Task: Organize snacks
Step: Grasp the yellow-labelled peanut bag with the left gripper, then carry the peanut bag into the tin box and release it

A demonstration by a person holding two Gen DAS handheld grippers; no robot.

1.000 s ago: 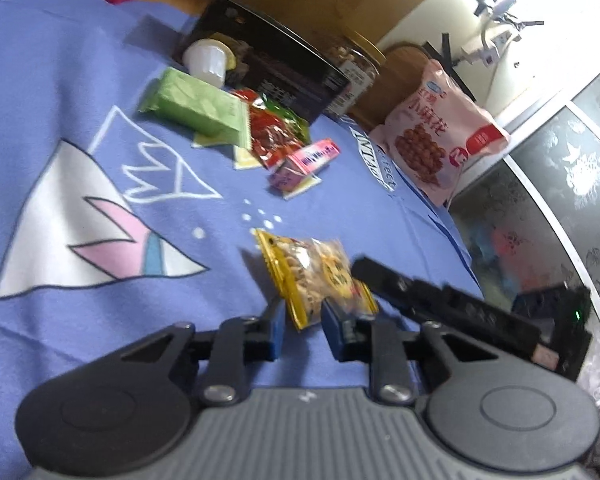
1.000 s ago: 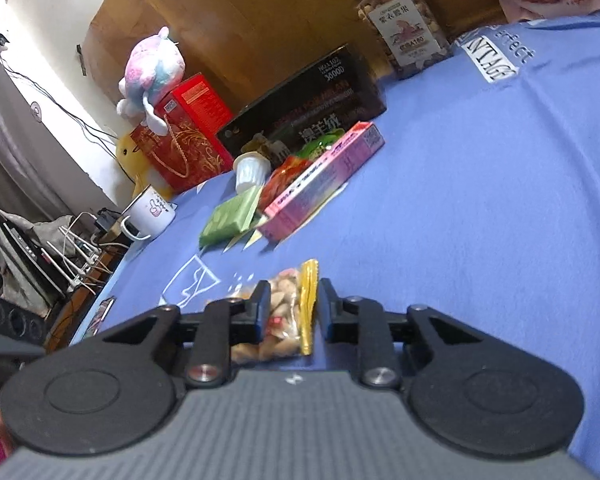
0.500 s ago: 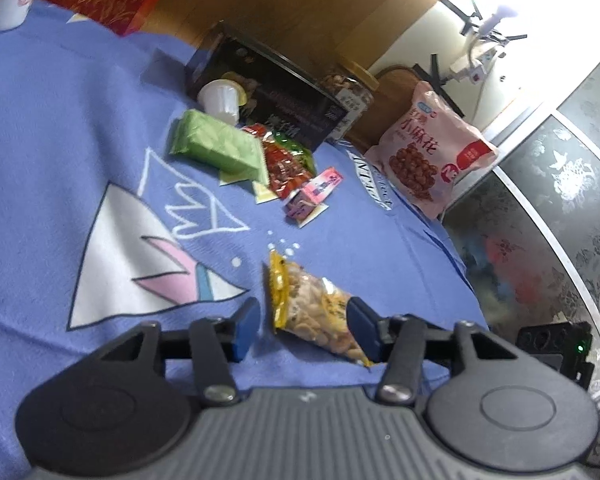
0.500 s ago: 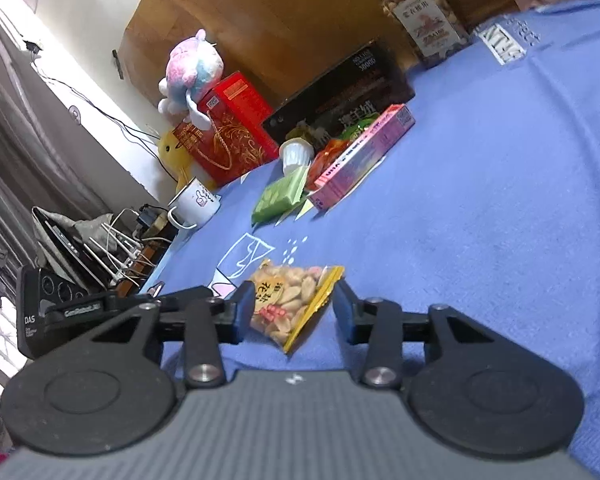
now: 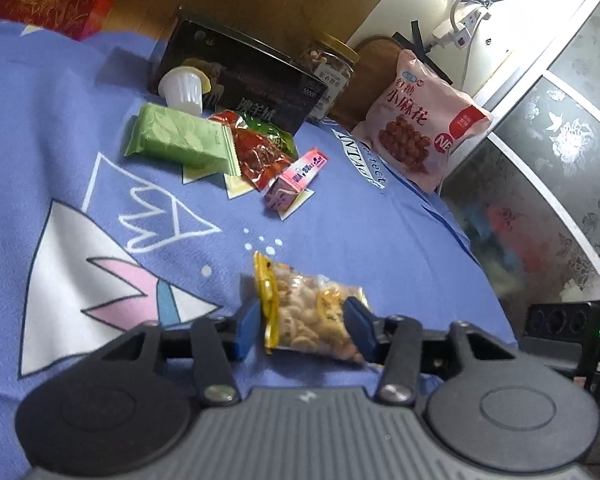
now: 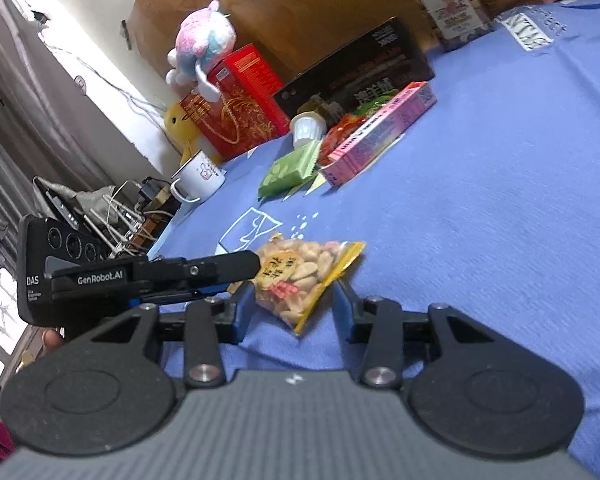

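A clear peanut bag (image 5: 308, 312) with a yellow seam lies on the blue cloth (image 5: 380, 240). In the left wrist view it sits between the blue pads of my left gripper (image 5: 304, 326). Those jaws are closing, and a pad touches each end of the bag. From the right wrist view the same peanut bag (image 6: 300, 276) rests between the fingers of my right gripper (image 6: 294, 312), which is open with a gap on both sides. My left gripper (image 6: 240, 276) reaches in from the left to the bag's end.
Farther back lie a green wafer pack (image 5: 180, 140), a red packet (image 5: 260, 152), a pink box (image 5: 296, 176) and a white cup (image 5: 182, 88). Behind them stand a black box (image 5: 240, 76), a nut jar (image 5: 332, 68) and a pink snack bag (image 5: 420, 128). A mug (image 6: 200, 176) stands at the cloth's left edge.
A second ago both grippers pinched the bag. Both then opened and it settled flat on the cloth. The left jaws have since narrowed onto its ends; the right stays wide.
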